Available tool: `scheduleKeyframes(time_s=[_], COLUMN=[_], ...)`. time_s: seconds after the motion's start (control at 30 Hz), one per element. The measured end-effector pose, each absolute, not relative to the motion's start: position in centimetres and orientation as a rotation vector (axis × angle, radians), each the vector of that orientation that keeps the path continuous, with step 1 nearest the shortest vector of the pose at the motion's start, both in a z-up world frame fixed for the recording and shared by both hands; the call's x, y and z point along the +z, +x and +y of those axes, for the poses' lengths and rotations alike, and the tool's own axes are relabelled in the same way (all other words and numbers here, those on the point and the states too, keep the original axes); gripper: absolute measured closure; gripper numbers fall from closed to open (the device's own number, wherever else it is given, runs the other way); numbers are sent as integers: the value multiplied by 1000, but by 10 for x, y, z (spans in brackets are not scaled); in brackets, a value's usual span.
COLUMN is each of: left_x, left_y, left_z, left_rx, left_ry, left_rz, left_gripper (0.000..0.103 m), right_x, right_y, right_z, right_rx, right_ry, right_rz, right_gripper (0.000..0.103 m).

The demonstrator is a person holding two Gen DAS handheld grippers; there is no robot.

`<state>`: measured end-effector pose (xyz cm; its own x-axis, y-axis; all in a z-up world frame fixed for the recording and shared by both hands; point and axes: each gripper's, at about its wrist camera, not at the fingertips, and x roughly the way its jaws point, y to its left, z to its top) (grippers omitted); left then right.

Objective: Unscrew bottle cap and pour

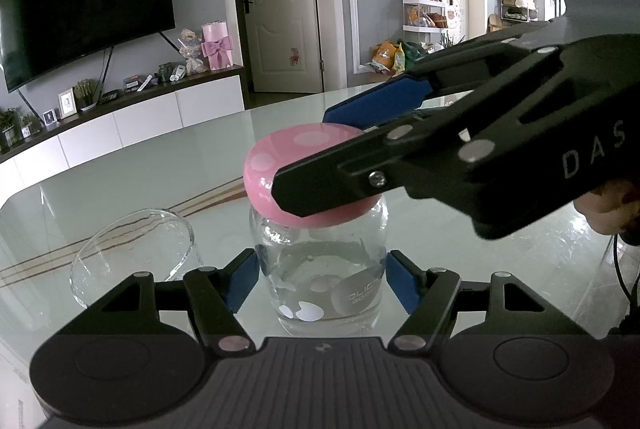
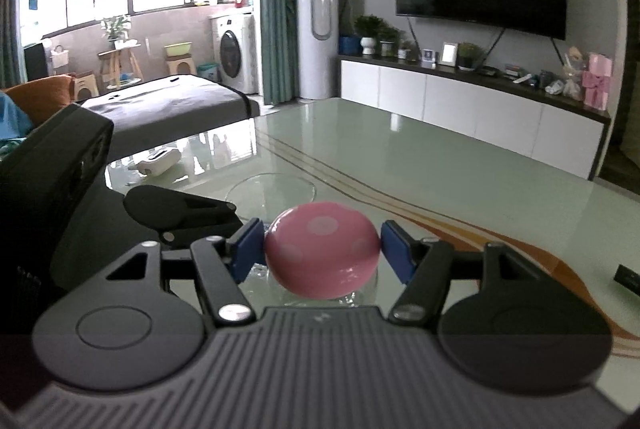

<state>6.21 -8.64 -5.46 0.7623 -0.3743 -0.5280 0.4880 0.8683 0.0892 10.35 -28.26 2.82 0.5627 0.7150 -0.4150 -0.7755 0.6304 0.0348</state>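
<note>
The right gripper (image 2: 322, 249) is clamping its blue pads (image 2: 248, 247) against either side of the pink mushroom-shaped cap (image 2: 322, 255), which is sitting on top of the clear glass bottle (image 1: 320, 269); seen from the left wrist camera, this gripper is reaching in from the right and slightly above, its black near finger crossing in front of the cap's lower edge. Below it, the left gripper (image 1: 320, 279) is closing its own blue pads (image 1: 244, 281) on the rounded body of the bottle, one pad pressing at each flank, just beneath the cap. The bottle is standing upright on the pale green glass tabletop (image 1: 140, 189), showing white spots and a round grey label low on its wall, with what looks like a shallow layer of clear liquid at the bottom. Just to the left of the bottle, near the left gripper's finger, a clear drinking glass (image 1: 132, 257) is standing on the same tabletop, apart from the bottle. Curved brown stripes are running across the table surface behind both. Farther back, a white low cabinet (image 1: 120, 133) is lining the wall under a large dark television (image 1: 84, 5).
</note>
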Motion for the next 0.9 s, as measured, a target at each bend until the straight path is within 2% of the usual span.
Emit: scheduleKeyframes(time_s=[0.9], left_x=[-54], left_y=[62], left_z=[-85], left_rx=[-474], left_ry=[228], left_rz=[523], left_gripper=[30], right_x=[38], right_y=[108], right_z=[-290], right_rx=[1018], right_ry=[-212], right_rz=[408], right_gripper=[38])
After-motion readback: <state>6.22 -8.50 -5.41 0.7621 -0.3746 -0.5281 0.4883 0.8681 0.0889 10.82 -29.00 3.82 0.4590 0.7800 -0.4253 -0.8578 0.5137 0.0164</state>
